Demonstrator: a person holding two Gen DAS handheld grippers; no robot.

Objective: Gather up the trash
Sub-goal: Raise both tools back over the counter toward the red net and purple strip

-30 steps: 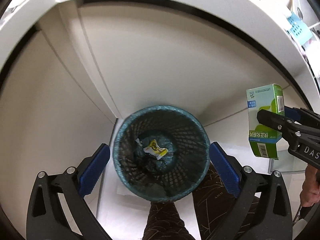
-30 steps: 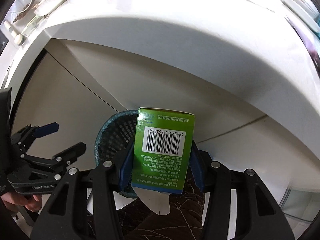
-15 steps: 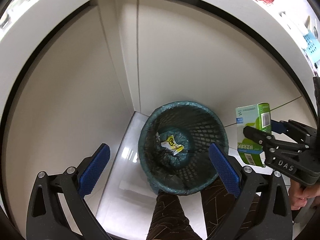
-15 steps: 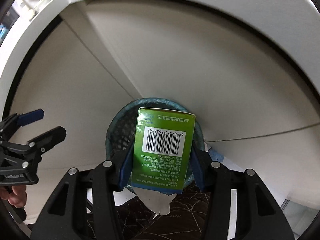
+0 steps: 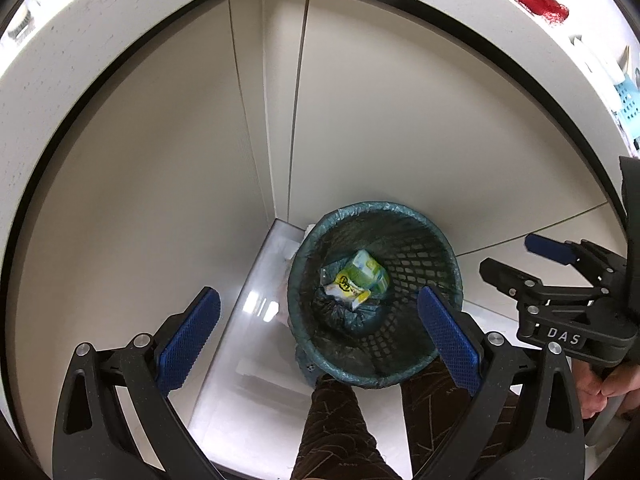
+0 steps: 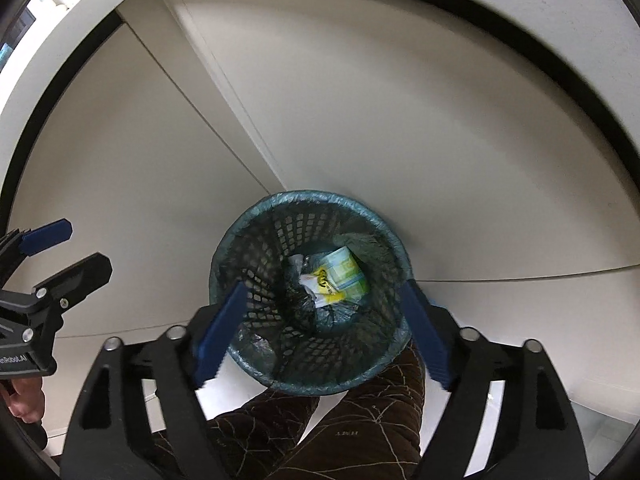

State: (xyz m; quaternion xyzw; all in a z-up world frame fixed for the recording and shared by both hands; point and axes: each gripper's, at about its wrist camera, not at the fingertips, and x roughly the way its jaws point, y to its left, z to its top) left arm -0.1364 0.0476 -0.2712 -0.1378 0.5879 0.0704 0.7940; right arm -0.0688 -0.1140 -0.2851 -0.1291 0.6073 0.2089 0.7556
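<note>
My right hand-held gripper (image 6: 320, 336) hangs released and empty over the mesh wastebasket (image 6: 256, 248); my left hand-held gripper (image 5: 316, 332) is spread wide too. The green carton (image 6: 346, 270) lies at the bottom beside a yellow wrapper (image 6: 326, 290). Red scraps (image 5: 538, 0) on the bench (image 5: 460, 8) look left to collect.

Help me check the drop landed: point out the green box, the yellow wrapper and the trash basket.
green box (image 6: 347, 270): right wrist view, its upward face.
yellow wrapper (image 5: 349, 286): left wrist view, its printed middle.
trash basket (image 6: 256, 252): right wrist view, inner mesh wall on the left.
</note>
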